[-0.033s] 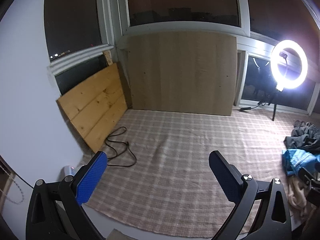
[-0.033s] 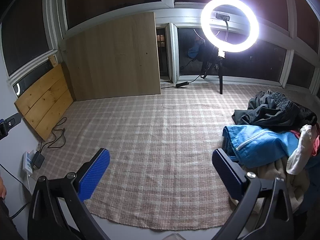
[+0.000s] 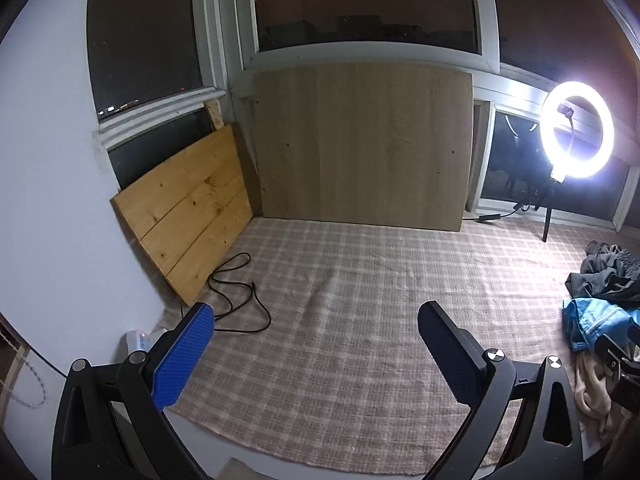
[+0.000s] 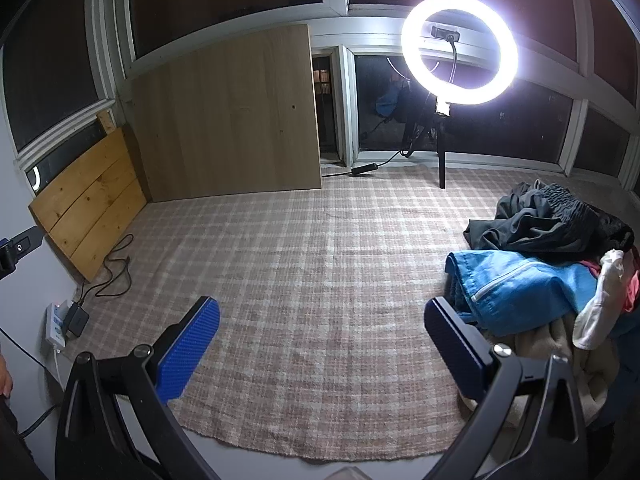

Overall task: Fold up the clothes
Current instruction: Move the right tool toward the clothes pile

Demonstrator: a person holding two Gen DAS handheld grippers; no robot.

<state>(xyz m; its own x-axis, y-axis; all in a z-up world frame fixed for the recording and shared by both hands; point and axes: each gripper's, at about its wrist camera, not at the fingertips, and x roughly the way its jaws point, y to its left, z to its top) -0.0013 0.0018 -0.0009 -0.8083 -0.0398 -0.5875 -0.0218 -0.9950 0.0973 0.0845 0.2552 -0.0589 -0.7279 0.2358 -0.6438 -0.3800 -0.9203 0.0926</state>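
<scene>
Plaid rug (image 4: 320, 280), lit ring light (image 4: 459, 49), seemingly dark windows (image 3: 364, 0)

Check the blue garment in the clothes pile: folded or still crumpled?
Crumpled, not folded. The blue zippered garment lies bunched in the heap, under the dark grey garment, with a white cloth draped over its edge.

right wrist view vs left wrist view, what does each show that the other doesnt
Only the right wrist view shows a white garment, a pink one and a black plug adapter at the power strip.

Only the left wrist view shows the right gripper's body in front of the pile.

Both show the plaid rug, ring light, pine boards, blue garment, black garment, and open, empty grippers, left and right.
</scene>
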